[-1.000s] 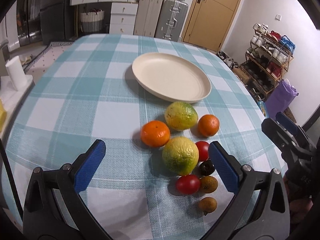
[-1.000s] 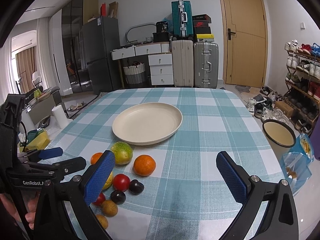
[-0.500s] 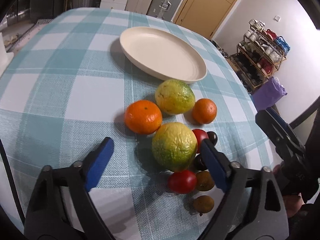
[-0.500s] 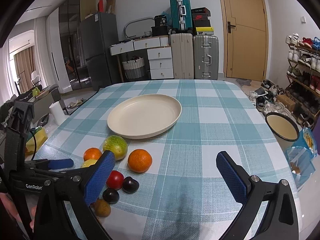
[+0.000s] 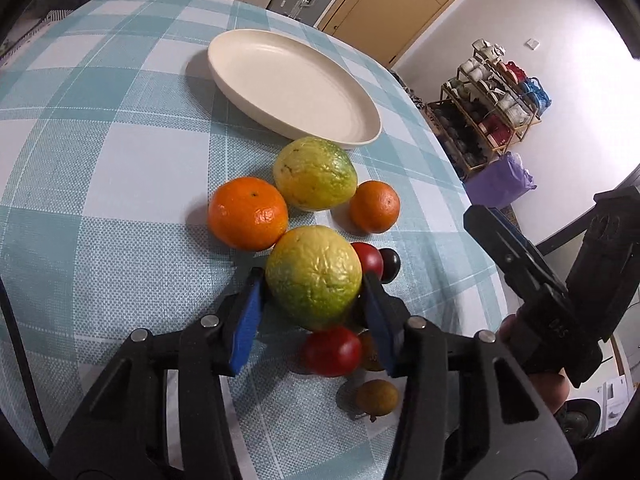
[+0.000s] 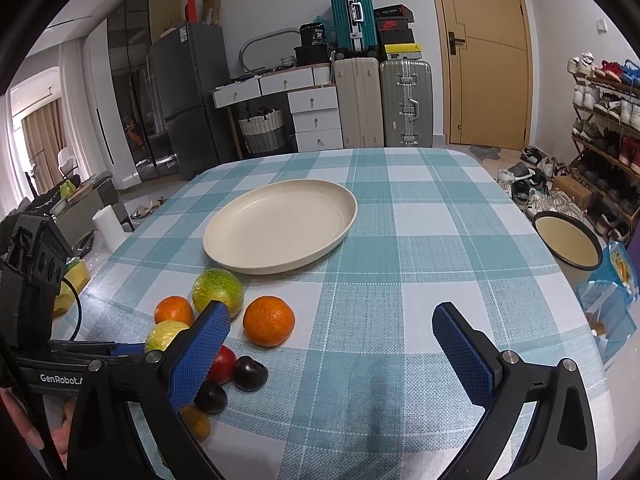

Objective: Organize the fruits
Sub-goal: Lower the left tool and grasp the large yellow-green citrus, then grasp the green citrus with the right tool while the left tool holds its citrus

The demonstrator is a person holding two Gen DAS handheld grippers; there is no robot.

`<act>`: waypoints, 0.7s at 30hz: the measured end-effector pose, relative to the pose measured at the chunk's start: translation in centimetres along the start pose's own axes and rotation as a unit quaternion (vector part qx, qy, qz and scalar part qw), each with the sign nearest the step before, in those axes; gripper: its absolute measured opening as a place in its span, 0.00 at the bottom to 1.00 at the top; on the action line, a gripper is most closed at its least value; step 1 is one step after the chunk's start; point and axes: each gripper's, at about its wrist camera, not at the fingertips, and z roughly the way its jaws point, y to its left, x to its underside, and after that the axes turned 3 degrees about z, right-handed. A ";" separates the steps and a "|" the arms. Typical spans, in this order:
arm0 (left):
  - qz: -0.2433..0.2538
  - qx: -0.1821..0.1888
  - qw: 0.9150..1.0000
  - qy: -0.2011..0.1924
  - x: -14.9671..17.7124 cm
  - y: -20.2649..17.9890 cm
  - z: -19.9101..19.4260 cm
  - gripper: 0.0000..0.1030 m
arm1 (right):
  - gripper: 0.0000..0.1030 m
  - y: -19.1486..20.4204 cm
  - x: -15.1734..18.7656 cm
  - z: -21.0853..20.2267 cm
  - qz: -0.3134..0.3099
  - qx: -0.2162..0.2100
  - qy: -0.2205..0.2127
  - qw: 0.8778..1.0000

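Two blue pads of the left gripper [image 5: 312,304] clamp a yellow-green fruit [image 5: 314,272]; right gripper [image 6: 332,350] spread wide above the tablecloth [image 6: 400,280].

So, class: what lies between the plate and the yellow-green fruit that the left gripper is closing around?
In the left wrist view, another yellow-green fruit lies between the plate and the gripped fruit.

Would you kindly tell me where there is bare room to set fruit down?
The cream plate holds nothing, and the checked cloth right of the small orange, under the right tool, is bare. Around the left tool, fruits crowd together.
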 end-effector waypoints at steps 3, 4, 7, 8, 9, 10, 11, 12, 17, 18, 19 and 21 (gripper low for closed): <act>-0.003 0.007 1.000 -0.001 0.1 0.1 0.0 0.44 | 1.00 0.0 0.0 0.1 -0.001 0.001 0.002 1.000; -0.004 0.009 1.000 0.000 -0.2 0.1 0.1 0.44 | 1.00 0.1 0.0 0.1 -0.002 0.001 0.002 1.000; -0.002 0.014 1.000 0.001 -0.2 0.2 0.0 0.44 | 1.00 0.1 -0.2 0.2 -0.002 0.001 0.002 1.000; -0.002 0.016 1.000 0.001 -0.4 0.1 0.1 0.44 | 1.00 0.1 -0.3 0.3 -0.003 0.000 0.002 1.000; -0.001 0.018 1.000 0.000 -0.6 0.1 0.1 0.44 | 1.00 0.2 -0.3 0.3 -0.003 -0.001 0.002 1.000; -0.001 0.020 1.000 -0.001 -0.5 0.1 0.0 0.44 | 1.00 0.3 -0.4 0.4 -0.002 -0.002 0.003 1.000; 0.000 0.022 1.000 -0.002 -0.5 0.1 -0.1 0.44 | 1.00 0.3 -0.5 0.5 -0.001 -0.005 0.004 1.000; 0.001 0.023 1.000 -0.002 -0.3 0.2 -0.3 0.44 | 1.00 0.4 -0.5 0.6 0.002 -0.009 0.005 1.000; 0.007 0.037 0.999 -0.003 -0.2 -0.2 -0.6 0.44 | 1.00 0.7 -0.7 1.2 0.003 -0.014 0.012 1.000; 0.008 0.040 0.999 -0.004 0.4 0.3 -1.0 0.44 | 1.00 0.8 -0.7 1.3 0.000 -0.013 0.013 1.000; 0.010 0.045 0.999 -0.004 0.2 0.2 -1.0 0.44 | 1.00 1.0 -0.8 1.3 -0.003 -0.014 0.013 1.000; 0.014 0.051 0.999 -0.006 0.2 0.3 -1.0 0.44 | 1.00 1.3 -0.8 1.5 -0.010 -0.011 0.012 1.000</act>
